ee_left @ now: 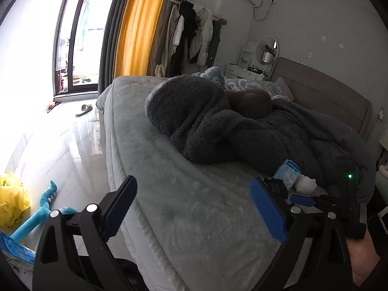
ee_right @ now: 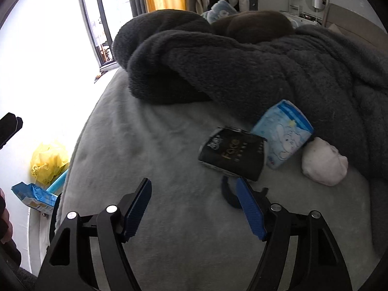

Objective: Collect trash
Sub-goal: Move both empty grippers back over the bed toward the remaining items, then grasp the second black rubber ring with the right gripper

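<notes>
Right gripper (ee_right: 194, 208): spread wide, empty, just short of black "Face" packet (ee_right: 231, 155)
Left gripper (ee_left: 194, 208): spread, holding nothing
Trash: black packet, blue tissue pack (ee_right: 282, 133), white wad (ee_right: 325, 166) on grey bedspread (ee_right: 145, 131) beside dark blanket (ee_right: 242, 65)

The black tissue pack (ee_right: 231, 156) carries the one word that reads clearly: "Face" in gold letters, running sideways across its front. Smaller gold lines beside that word are too small to make out. Touching the black pack, the light blue tissue pack (ee_right: 282, 135) shows a cartoon print, but no legible lettering.
</notes>
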Motion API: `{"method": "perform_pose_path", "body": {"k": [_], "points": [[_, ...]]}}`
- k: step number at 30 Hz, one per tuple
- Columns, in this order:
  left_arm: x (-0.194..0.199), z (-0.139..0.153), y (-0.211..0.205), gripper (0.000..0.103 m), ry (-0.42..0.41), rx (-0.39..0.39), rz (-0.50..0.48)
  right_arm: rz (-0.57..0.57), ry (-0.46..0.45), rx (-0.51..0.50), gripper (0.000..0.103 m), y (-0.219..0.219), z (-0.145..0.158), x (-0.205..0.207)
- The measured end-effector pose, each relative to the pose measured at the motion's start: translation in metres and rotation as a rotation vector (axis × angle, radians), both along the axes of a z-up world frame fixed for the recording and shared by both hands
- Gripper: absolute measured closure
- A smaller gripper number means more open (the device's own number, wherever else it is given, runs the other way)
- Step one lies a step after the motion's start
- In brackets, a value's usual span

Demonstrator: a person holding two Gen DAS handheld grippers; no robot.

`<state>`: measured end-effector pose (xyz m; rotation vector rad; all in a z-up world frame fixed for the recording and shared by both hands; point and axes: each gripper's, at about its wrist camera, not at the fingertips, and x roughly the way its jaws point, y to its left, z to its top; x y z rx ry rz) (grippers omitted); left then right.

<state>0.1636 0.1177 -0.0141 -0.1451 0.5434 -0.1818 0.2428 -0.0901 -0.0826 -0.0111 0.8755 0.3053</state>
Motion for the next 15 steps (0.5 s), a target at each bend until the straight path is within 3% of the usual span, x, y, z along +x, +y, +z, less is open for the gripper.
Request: {"method": "perform_pose_path", "body": {"k": [7,12,15], "points": [[0.018,-0.007,-0.022,0.007,0.015,-0.002,-0.037,-0.05,0.004,-0.013,0.03,-0.019,-0.006,0.011],[0.03,-0.012,-0.037,0.007,0.025,0.005,-0.059,-0.051,0.054,0.013,0.03,-0.029,-0.018,0.016],[0.037,-0.016,-0.044,0.007,0.033,-0.002,-0.069,-0.047,0.073,0.016,0.045,-0.034,-0.024,0.017]]}}
